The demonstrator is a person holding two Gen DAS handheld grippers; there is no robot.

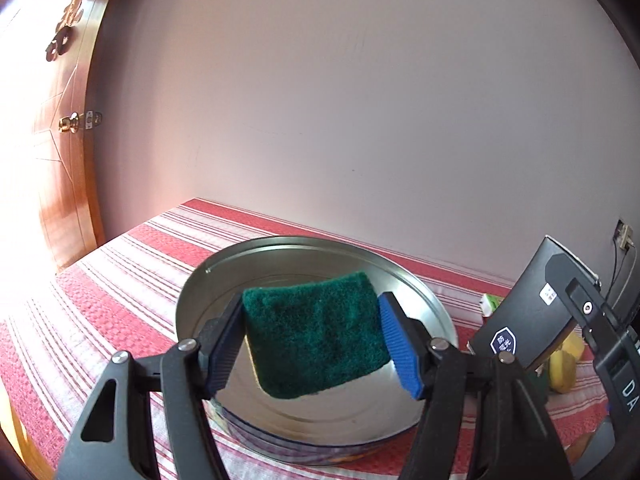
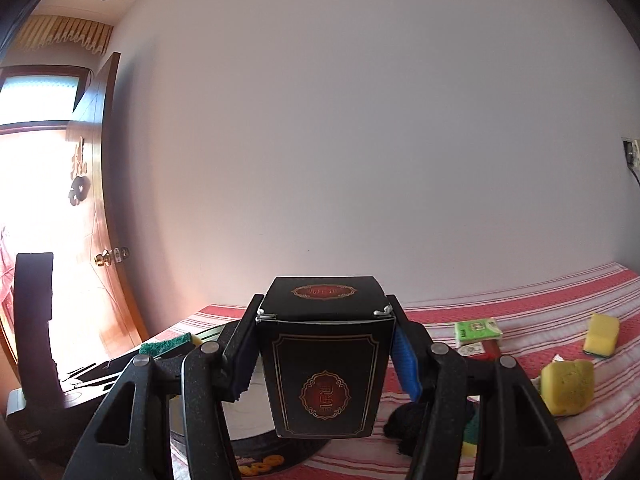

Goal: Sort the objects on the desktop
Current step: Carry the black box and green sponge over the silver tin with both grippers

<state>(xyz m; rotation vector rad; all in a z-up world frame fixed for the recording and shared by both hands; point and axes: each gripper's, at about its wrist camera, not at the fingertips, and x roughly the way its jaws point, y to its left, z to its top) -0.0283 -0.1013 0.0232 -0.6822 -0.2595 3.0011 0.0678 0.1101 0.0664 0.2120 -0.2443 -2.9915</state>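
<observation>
My left gripper is shut on a dark green scouring sponge and holds it above a round metal tray on the red striped tablecloth. My right gripper is shut on a black box with red and gold ornaments, held above the tray's right side; the box also shows at the right of the left wrist view. The green sponge and the left gripper show at the left in the right wrist view.
To the right on the cloth lie a green tissue pack, two yellow sponges and a black tassel. A wooden door stands at the left. The wall is close behind the table.
</observation>
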